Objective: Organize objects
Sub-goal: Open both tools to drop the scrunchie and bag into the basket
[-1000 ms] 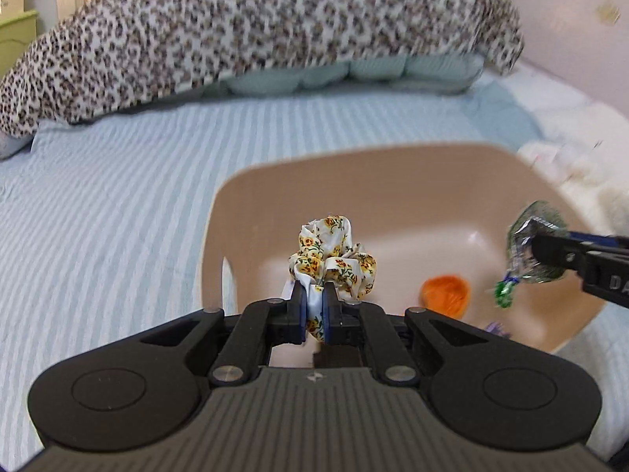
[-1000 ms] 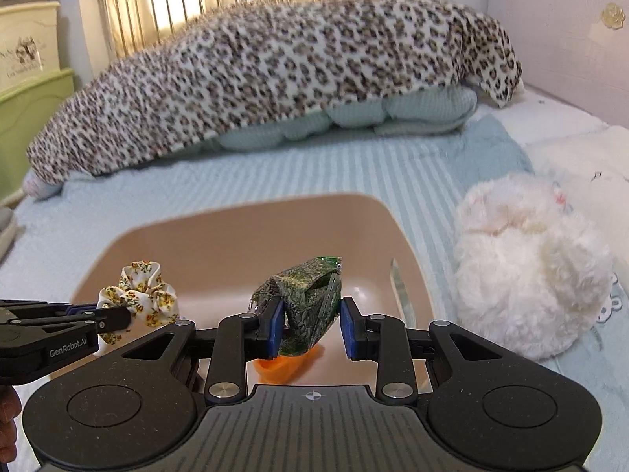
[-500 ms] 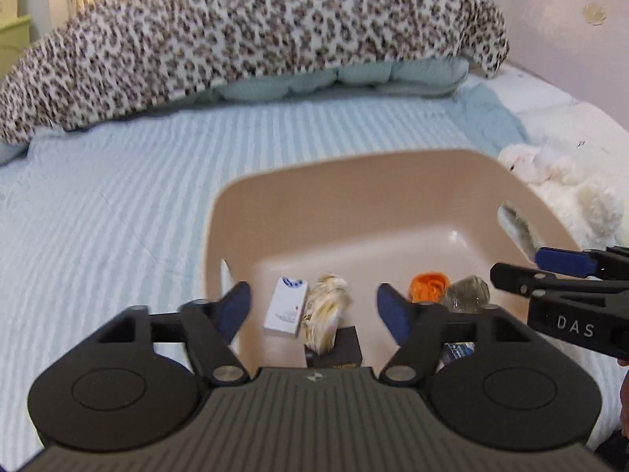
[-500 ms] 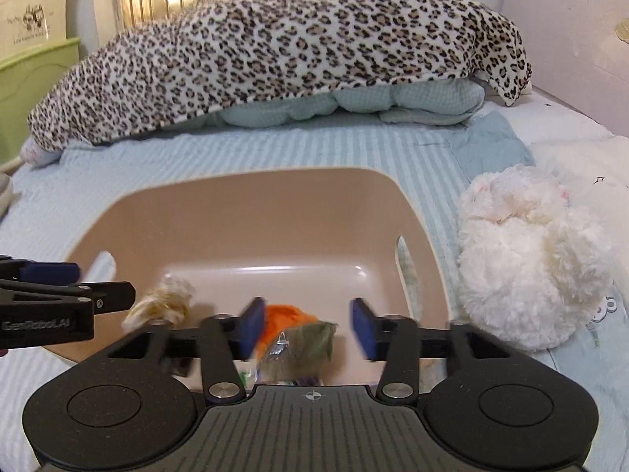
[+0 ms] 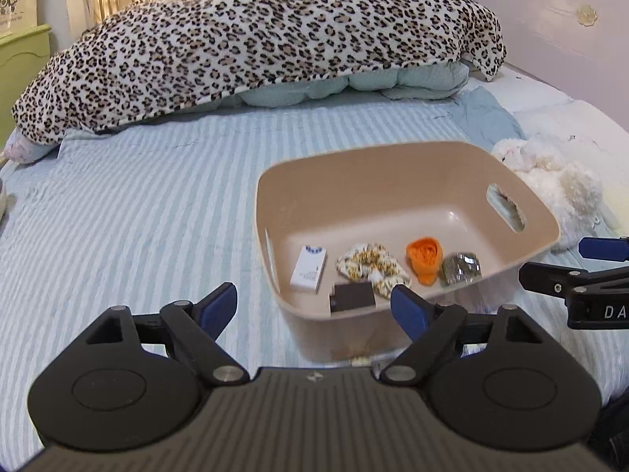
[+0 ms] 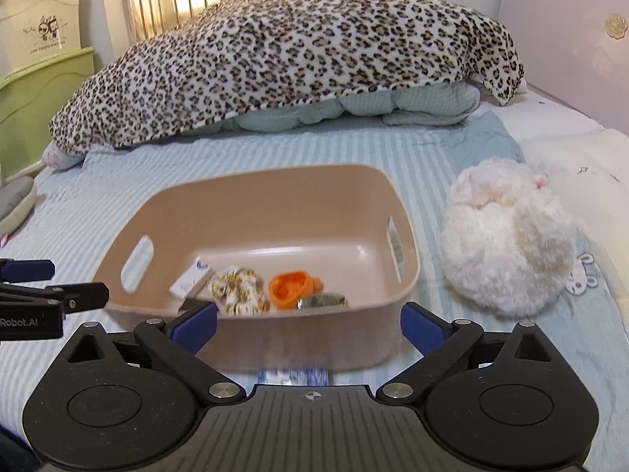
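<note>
Both of your tools have let go and pulled back from the bin since a second ago. Back then your left tool (image 5: pixel 314 306) pinched the flowery scrunchie (image 5: pixel 371 264) and your right tool (image 6: pixel 308 324) pinched the shiny green wrapper (image 6: pixel 322 301). Now both things lie inside the bin, and both tools are wide apart with nothing between their blue tips.

You are working over a big bed (image 5: pixel 137 204) with a blue and white striped cover. At the far end lies a large leopard blanket (image 5: pixel 255 39) on top of pale green bedding. Just beside the bin, on its right, sits a fluffy white plush toy (image 6: pixel 507 244).

On the bed sits the tan bin (image 6: pixel 271 190), with a cut-out handle on each short side. All the small things lie in a row near the wall closest to you.

From left to right you can see a small white box (image 5: pixel 309 269) with a blue mark, then the scrunchie, then an orange rolled-up thing (image 5: pixel 424 257), then the shiny wrapper (image 5: pixel 462 268). The orange thing and the wrapper are touching. A little black square thing (image 5: pixel 352 297) lies closest to you, by the near wall, touching the scrunchie.

Your left tool hangs over the left near corner of the bin. Your right tool hangs just in front of the near wall. Each tool shows up at the edge of the other one's view.
</note>
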Available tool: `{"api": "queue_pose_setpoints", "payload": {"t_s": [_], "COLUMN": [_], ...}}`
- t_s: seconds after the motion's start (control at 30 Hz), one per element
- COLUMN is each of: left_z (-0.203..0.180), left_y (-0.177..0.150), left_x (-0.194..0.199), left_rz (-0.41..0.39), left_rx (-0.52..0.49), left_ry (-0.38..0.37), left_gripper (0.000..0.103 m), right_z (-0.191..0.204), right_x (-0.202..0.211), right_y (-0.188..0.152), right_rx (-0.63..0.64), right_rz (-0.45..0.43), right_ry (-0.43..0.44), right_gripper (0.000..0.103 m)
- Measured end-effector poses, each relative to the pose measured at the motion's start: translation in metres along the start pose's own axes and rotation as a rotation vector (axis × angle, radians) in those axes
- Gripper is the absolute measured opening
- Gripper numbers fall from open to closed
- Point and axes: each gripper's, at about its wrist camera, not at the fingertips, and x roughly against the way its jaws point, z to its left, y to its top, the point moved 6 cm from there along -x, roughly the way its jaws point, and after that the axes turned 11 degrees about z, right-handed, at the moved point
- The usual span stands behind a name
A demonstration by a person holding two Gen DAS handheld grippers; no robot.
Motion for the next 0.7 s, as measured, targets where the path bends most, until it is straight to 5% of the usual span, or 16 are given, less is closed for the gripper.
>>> {"api": "queue_pose_setpoints", "payload": {"t_s": [0.7], "left_z": [-0.01], "left_y": [-0.064], "left_x": [-0.079], "left_rz": [0.244], "left_rx": [0.011], "left_ry": [-0.03], "left_gripper": [0.09], "right_z": [-0.007], "right_x": [-0.066], "right_y": [-0.066], "right_rx": [0.031], "right_rz": [0.233], "right_ry": [-0.069], "right_gripper": [0.103]}}
